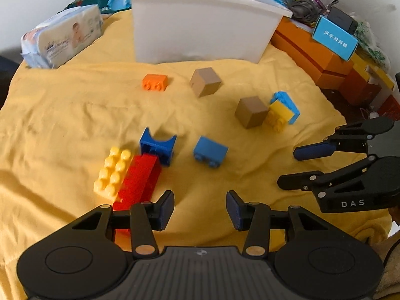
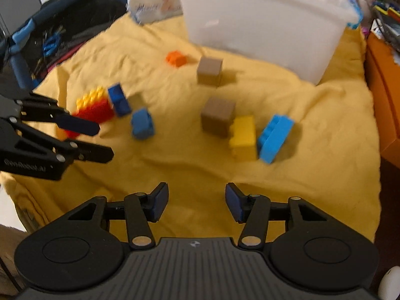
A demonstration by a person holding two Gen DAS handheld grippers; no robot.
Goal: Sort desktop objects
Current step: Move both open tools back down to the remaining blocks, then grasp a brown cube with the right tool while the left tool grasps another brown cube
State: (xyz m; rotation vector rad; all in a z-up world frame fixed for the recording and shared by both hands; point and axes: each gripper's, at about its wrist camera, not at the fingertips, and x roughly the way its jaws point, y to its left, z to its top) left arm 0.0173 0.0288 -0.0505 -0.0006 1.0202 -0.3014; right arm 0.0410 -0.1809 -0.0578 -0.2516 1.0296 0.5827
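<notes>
Toy blocks lie scattered on a yellow cloth (image 1: 62,125) in front of a white plastic bin (image 1: 200,25). An orange brick (image 1: 155,82) and two brown cubes (image 1: 206,81) (image 1: 251,112) sit nearest the bin. A small yellow brick (image 1: 278,115) leans on a light blue brick (image 1: 287,102). Closer in are a blue brick (image 1: 210,151), a dark blue arch brick (image 1: 157,147), a red brick (image 1: 140,182) and a studded yellow brick (image 1: 112,172). My left gripper (image 1: 200,207) hangs open just right of the red brick. My right gripper (image 2: 196,200) is open over bare cloth, short of the brown cube (image 2: 217,117).
A pack of wipes (image 1: 62,42) lies at the cloth's back left. Orange boxes (image 1: 312,50) and a blue carton (image 1: 335,37) line the right edge. A dark bag (image 2: 62,25) sits beyond the left edge. The two grippers hover side by side, close together.
</notes>
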